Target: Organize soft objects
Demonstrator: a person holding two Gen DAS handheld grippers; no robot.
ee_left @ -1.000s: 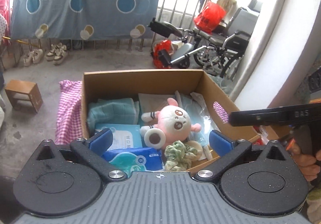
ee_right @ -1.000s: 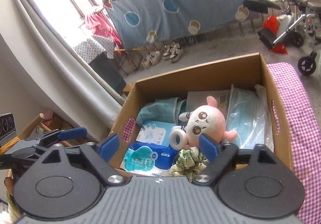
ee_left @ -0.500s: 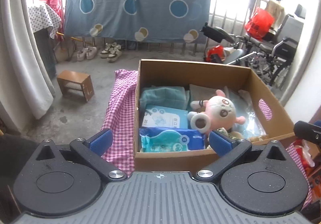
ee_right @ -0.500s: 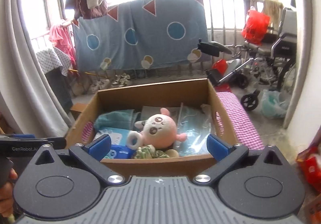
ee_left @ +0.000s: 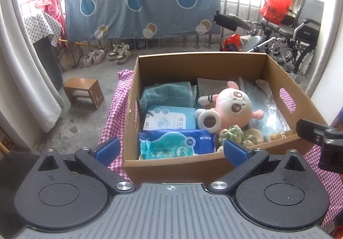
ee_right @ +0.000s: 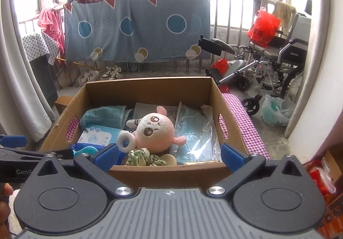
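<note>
Balcony: you stand on a balcony with a hanging blue sheet, shoes, and a wheelchair by the railing.
Box: the cardboard box sits on a pink checked cloth, open at the top so you can reach in from above.
Left gripper: you hold it before the near wall of the box, jaws wide, holding nothing.
Right gripper: you hold it the same way, jaws wide and empty, probably to look before you choose.
Soft toy: pink and round, it lies in the middle of the box on top of other things.
Around it: a folded teal towel, a wipes pack, a green scrunchie and bagged masks fill the box tightly.
</note>
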